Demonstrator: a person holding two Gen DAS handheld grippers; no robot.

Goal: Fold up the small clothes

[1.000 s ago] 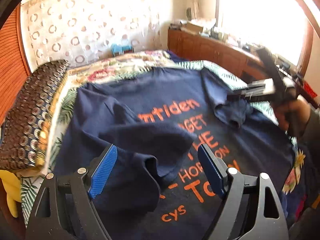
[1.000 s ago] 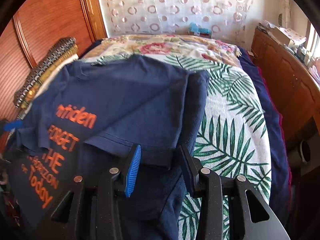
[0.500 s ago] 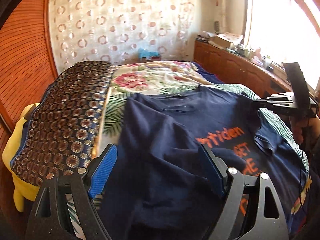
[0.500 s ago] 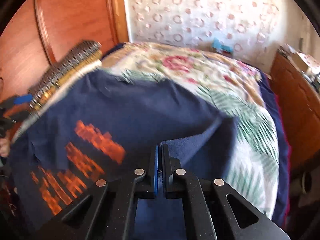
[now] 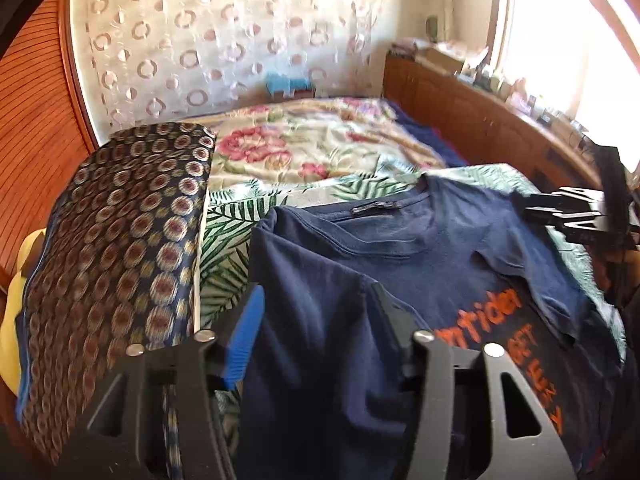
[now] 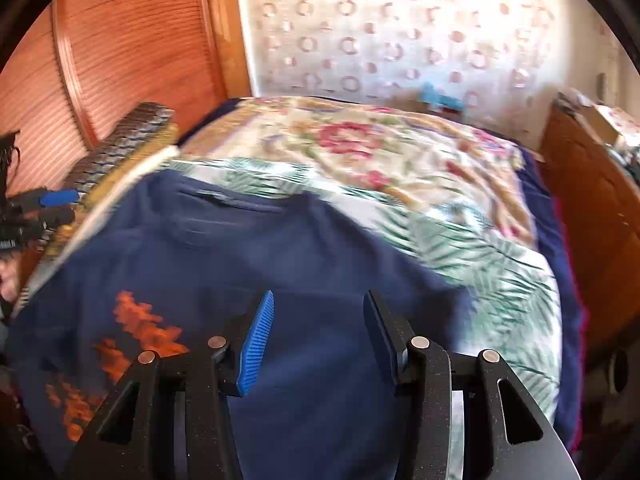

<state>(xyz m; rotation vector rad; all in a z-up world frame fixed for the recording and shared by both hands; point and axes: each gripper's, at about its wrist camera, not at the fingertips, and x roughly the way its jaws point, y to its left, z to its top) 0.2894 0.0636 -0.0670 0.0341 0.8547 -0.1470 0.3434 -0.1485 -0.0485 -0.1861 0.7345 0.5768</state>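
Covering most of the bed (image 5: 320, 152) is a floral spread, with a palm-leaf sheet (image 6: 500, 264) on the near part, and the navy t-shirt (image 5: 420, 248) is lying on that sheet, collar toward the far wall, orange lettering on the chest (too blurry to read properly). A brown patterned cushion (image 5: 120, 240) sits just beside the shirt on one side, with something yellow under it. Behind the bed is a curtain (image 5: 224, 40) with ring shapes, a slatted wooden panel (image 6: 140, 48) next to it, and a low wooden cabinet (image 5: 480, 132) running under a bright window.

Left gripper (image 5: 316, 332) hovers low over one folded-in side of the shirt, jaws wide apart with cloth showing between them but nothing pinched. Right gripper (image 6: 316, 336) is over the opposite side, jaws also spread and holding nothing, navy fabric below. From the left camera the right gripper shows at the far edge over the shirt's sleeve.
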